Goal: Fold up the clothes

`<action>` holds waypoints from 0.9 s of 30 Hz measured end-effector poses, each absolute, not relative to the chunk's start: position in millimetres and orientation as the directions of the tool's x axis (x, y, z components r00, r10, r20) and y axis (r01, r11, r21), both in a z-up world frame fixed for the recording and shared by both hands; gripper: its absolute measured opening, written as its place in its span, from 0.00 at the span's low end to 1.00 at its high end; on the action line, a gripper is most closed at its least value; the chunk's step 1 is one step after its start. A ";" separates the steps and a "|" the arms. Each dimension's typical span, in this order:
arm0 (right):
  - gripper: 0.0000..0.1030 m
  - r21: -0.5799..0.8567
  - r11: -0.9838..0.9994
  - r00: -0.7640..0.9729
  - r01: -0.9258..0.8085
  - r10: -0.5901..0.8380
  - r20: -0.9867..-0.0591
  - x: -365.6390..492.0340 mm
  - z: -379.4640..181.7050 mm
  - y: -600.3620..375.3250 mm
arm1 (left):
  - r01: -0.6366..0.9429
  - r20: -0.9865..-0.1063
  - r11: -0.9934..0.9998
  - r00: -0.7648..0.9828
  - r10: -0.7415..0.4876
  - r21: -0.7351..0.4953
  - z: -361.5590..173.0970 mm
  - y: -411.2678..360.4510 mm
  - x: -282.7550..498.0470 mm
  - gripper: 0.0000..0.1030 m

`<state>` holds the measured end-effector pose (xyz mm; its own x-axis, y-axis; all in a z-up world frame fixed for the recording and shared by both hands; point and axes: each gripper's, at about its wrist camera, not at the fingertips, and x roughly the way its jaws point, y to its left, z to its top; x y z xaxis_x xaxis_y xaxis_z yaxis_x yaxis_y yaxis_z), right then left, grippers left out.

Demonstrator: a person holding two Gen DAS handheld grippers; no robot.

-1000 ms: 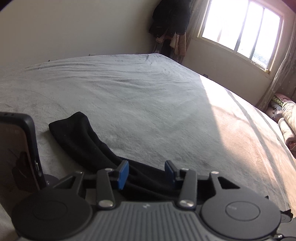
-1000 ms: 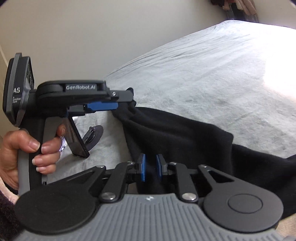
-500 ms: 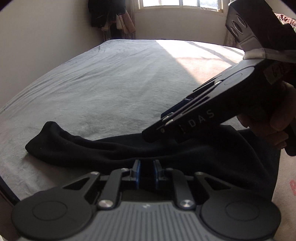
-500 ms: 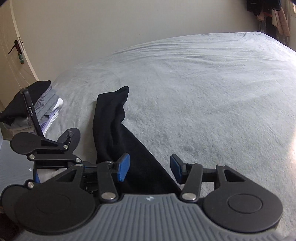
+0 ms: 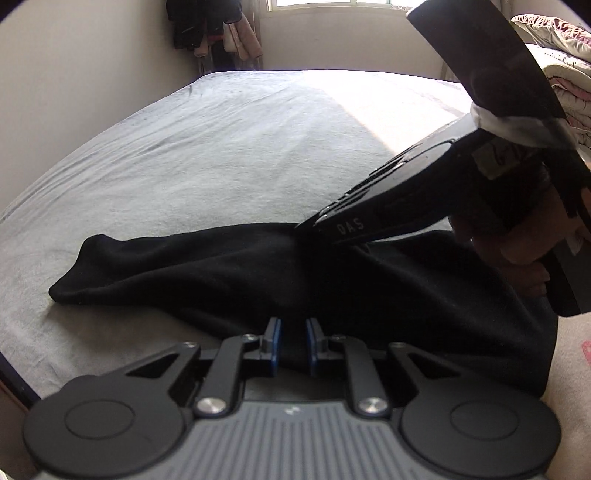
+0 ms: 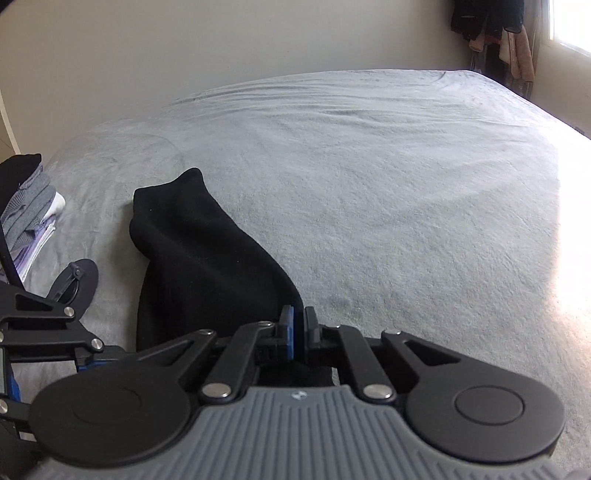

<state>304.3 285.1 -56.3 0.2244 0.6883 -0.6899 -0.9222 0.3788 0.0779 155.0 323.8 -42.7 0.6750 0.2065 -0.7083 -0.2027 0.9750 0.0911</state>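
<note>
**Two grippers pinch a black garment on a grey bed**

At the far left of the right wrist view, a pile of folded grey, white and black clothes (image 6: 31,206) sits at the bed's edge. Just to its right, the left gripper (image 5: 293,345) reaches in from the side. Its own camera shows the blue-padded jaws clenched on the near edge of a black, soft knit garment (image 5: 258,273), with cloth filling the narrow gap between the pads.

The garment lies along the near part of a wide bed covered with a pale grey fleece blanket (image 6: 369,184). One long, narrow, sleeve-like end (image 6: 173,206) stretches away to the left, flat on the blanket (its tip is rounded and slightly crumpled).

Further right, the right gripper (image 6: 298,334) has its jaws closing, nearly together, with a thin fold of the same black cloth caught between the blue pads. Seen from the left wrist view, this gripper comes down at a slant onto the garment's raised middle, gripped by a person's hand (image 5: 517,243) at the right edge.

Behind it, at the far right, lies a heap of bedding (image 5: 561,74). Dark clothes hang in the room's far corner (image 5: 214,29), beside a bright window (image 5: 332,3); sunlight falls across the bed's right side.
</note>
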 end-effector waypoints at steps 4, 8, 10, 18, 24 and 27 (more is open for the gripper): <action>0.27 0.129 0.323 0.151 -0.938 0.713 -0.685 311.8 -53.0 306.0 | -0.228 -0.688 0.971 0.693 0.216 0.075 -37.6 326.6 152.5 0.15; 0.40 0.123 0.287 0.121 -0.950 0.703 -0.701 318.8 -53.4 325.4 | -0.252 -0.671 0.967 0.711 0.210 0.036 -37.8 330.8 151.9 0.16; 0.26 0.081 0.308 0.159 -0.948 0.680 -0.716 322.0 -52.6 331.2 | -0.246 -0.688 0.968 0.693 0.217 0.057 -40.0 329.0 153.1 0.16; 0.32 0.140 0.370 0.198 -0.918 0.736 -0.648 321.8 -19.8 284.5 | -0.253 -0.598 0.966 0.782 0.173 -0.051 -9.8 332.1 136.7 0.26; 0.34 0.188 0.457 0.263 -0.869 0.750 -0.607 300.0 -18.4 220.9 | -0.364 -0.560 0.930 0.779 0.282 -0.039 -0.4 335.5 138.1 0.29; 0.34 0.223 0.451 0.253 -0.864 0.773 -0.581 275.8 -25.8 203.6 | -0.406 -0.501 0.910 0.807 0.312 -0.088 13.5 336.0 130.7 0.29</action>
<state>275.8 203.6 -25.8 0.2535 0.7733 -0.5812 -0.8644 0.4507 0.2228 130.7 336.0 13.5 0.8071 0.3124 -0.5009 -0.4063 0.9095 -0.0875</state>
